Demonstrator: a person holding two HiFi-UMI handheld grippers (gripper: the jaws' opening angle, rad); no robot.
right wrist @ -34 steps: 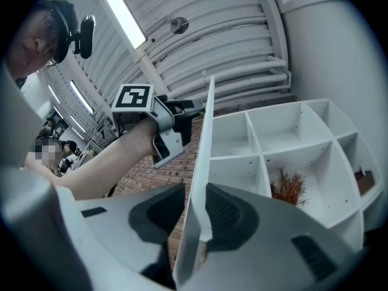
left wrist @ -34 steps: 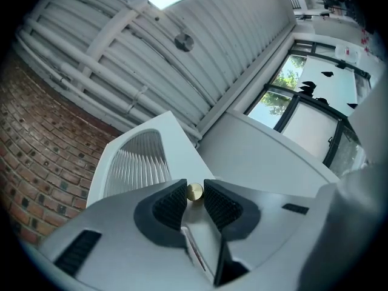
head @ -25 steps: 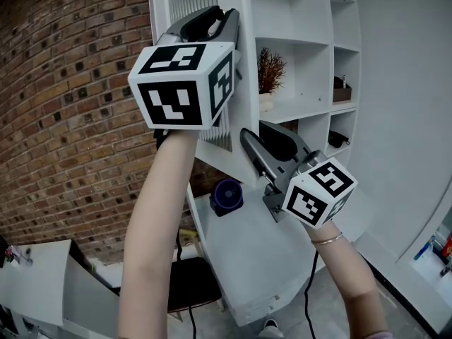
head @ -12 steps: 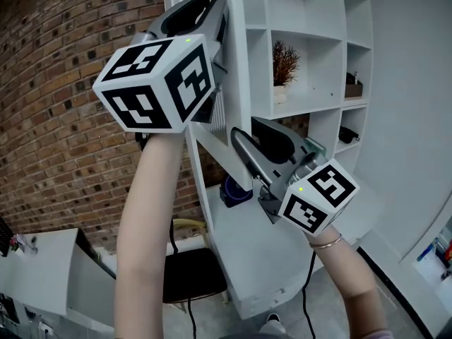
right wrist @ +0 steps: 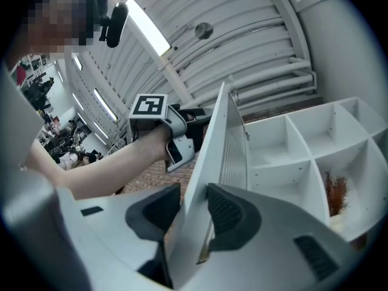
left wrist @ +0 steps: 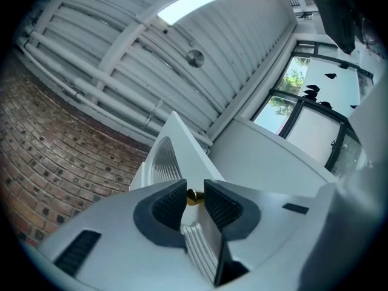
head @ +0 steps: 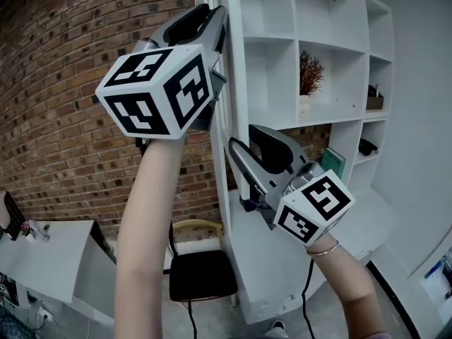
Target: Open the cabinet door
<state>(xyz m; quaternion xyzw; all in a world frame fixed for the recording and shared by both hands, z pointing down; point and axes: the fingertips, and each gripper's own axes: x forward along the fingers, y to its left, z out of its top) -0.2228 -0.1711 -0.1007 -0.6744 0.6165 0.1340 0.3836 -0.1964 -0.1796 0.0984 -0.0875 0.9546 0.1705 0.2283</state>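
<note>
The white cabinet door [head: 233,83] stands swung out from the shelf unit and is seen almost edge-on in the head view. My left gripper [head: 220,18] is high on its outer face. In the left gripper view its jaws [left wrist: 194,200] are shut on the small brass knob [left wrist: 194,196], against the ribbed door panel [left wrist: 163,159]. My right gripper [head: 237,149] is lower, at the door's free edge. Its jaws [right wrist: 194,208] straddle the door's edge [right wrist: 209,162] and have just been opening; the pads sit close to both faces without a clear press.
Behind the door are open white shelf compartments [head: 282,41] with a potted dried plant [head: 307,76] and small dark items further right. A brick wall [head: 70,119] is at the left. Below stand a black chair [head: 201,274] and a white desk [head: 42,253].
The door has swung further out, from showing its face to nearly edge-on. Both grippers have travelled with it, and the right gripper's jaws have widened around the edge.
</note>
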